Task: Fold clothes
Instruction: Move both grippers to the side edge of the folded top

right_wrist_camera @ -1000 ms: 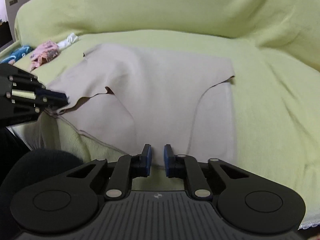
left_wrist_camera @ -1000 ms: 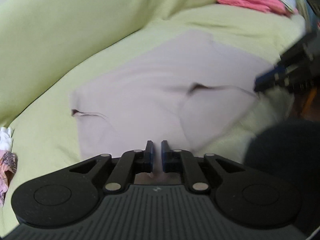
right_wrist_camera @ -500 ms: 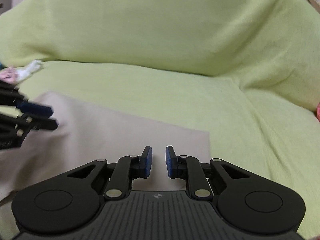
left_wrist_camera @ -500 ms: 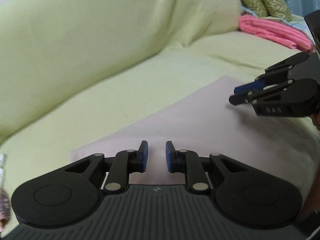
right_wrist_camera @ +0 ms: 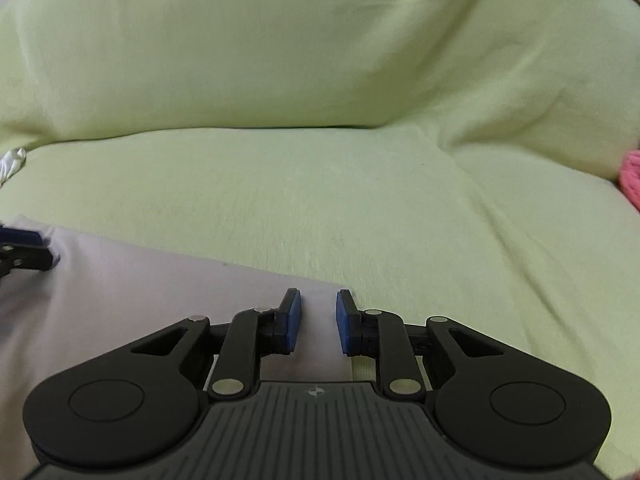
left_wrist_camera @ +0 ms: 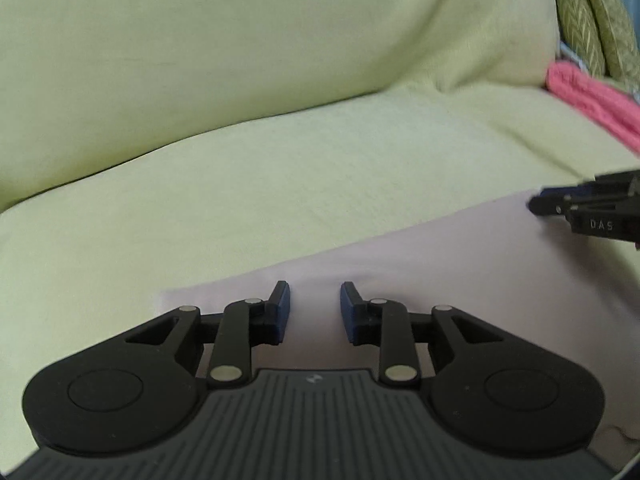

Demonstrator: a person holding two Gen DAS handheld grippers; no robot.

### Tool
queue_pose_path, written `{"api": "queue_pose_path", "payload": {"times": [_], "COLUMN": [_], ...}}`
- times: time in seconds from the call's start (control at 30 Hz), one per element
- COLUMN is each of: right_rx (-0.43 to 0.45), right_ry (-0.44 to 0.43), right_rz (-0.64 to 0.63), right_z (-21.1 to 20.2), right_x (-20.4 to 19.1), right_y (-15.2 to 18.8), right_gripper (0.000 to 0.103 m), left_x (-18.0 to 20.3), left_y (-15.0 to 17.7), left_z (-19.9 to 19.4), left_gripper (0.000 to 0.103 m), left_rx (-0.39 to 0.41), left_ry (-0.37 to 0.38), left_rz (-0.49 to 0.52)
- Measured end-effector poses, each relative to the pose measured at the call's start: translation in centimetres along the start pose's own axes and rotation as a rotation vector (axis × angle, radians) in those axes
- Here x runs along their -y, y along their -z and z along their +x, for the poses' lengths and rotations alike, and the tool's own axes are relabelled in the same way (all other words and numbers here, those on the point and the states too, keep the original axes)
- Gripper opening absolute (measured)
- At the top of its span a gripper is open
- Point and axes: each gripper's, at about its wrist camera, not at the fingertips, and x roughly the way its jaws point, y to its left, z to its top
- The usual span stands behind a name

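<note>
A pale pink-beige garment [left_wrist_camera: 420,264] lies flat on the yellow-green sofa seat [left_wrist_camera: 280,184]. My left gripper [left_wrist_camera: 314,300] is open and empty, low over the garment near its far left corner. My right gripper [right_wrist_camera: 318,306] is open and empty over the garment [right_wrist_camera: 140,280], near its far right corner. The right gripper also shows at the right edge of the left wrist view [left_wrist_camera: 580,204]. The left gripper shows at the left edge of the right wrist view [right_wrist_camera: 24,252].
The sofa back [right_wrist_camera: 320,48] rises behind the seat. A folded pink cloth [left_wrist_camera: 592,100] lies on the seat at the far right, with patterned green cushions [left_wrist_camera: 588,20] behind it. A white cloth [right_wrist_camera: 10,162] lies at the far left.
Both grippers carried the garment's near edge up and over to its far edge, then opened wider and let go. The garment now lies folded in half.
</note>
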Motion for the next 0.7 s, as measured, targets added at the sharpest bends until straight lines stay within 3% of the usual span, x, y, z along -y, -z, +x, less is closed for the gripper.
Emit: {"api": "queue_pose_path", "payload": {"times": [0.1,0.17,0.2,0.27,0.43,0.53,0.6,0.63,0.67,0.7], "right_rx": [0.051,-0.017,-0.060,-0.031,0.039,0.057,0.078,0.094,0.074,0.021], "right_ry": [-0.080,-0.124,-0.111,-0.059,-0.096,-0.112,-0.175,-0.206,-0.222,-0.235], "right_rz": [0.022,0.005,-0.013,-0.036,-0.058,-0.085,-0.115,-0.161,-0.202,-0.218], "right_z": [-4.3,-5.1,-5.1,-6.5,-9.0,-8.3,-7.1,-6.4,-5.3,-4.1], "right_x": [-2.1,-4.2,-5.2,-6.6,-8.5,-10.2,-11.6,-12.4,-13.3,-13.8], "right_y": [1.6,4.1,5.3,6.7,6.4,5.0,3.5,2.9,2.4,2.2], "right_gripper": [0.027,0.026,0.025,0.026,0.026,0.027,0.021,0.009,0.000,0.000], "left_x": [-1.2,-2.0,-2.2,-2.3,-0.5,-0.7,-1.7,-2.3,-3.0,-3.5], "left_y": [1.7,3.2,3.8,4.8,5.2,6.1,6.4,6.6,6.5,6.8], "left_z": [-3.6,-4.0,-4.0,-4.5,-7.7,-8.1,-7.5,-7.0,-6.2,-5.6], "left_gripper": [0.025,0.025,0.025,0.025,0.025,0.025,0.025,0.025,0.024,0.018], "left_rx": [0.037,-0.017,-0.026,-0.020,0.082,0.083,0.080,0.083,0.050,0.036], "left_ry": [0.008,0.030,0.021,0.013,-0.009,-0.015,0.021,0.051,0.073,0.086], "left_rz": [-0.006,-0.037,-0.039,-0.043,-0.001,-0.004,-0.072,-0.120,-0.159,-0.182]}}
